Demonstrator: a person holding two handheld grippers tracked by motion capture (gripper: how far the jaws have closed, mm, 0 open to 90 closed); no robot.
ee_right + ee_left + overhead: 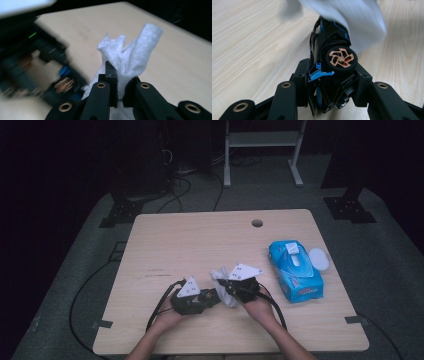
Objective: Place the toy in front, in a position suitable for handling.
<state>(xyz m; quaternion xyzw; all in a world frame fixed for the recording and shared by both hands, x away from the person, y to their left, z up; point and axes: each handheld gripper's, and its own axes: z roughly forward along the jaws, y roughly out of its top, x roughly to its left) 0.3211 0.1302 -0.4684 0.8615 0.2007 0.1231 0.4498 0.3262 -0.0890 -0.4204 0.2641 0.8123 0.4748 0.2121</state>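
A small black toy car (332, 50) with blue trim and a copper-spoked wheel sits clamped between the jaws of my left gripper (332, 82), nose pointing away. In the high view, the left gripper (206, 299) and right gripper (228, 289) meet near the table's front middle. My right gripper (120, 87) is shut on a crumpled white wipe (130, 55), which stands up above its jaws. The wipe (357, 20) hangs blurred over the far end of the car. The car (65, 83) shows blurred at lower left of the right gripper view.
A blue pack of wet wipes (295, 270) lies on the right of the wooden table (200, 240), its white lid (318, 258) flipped open. A cable hole (257, 223) is near the far edge. Cables trail off the front left edge.
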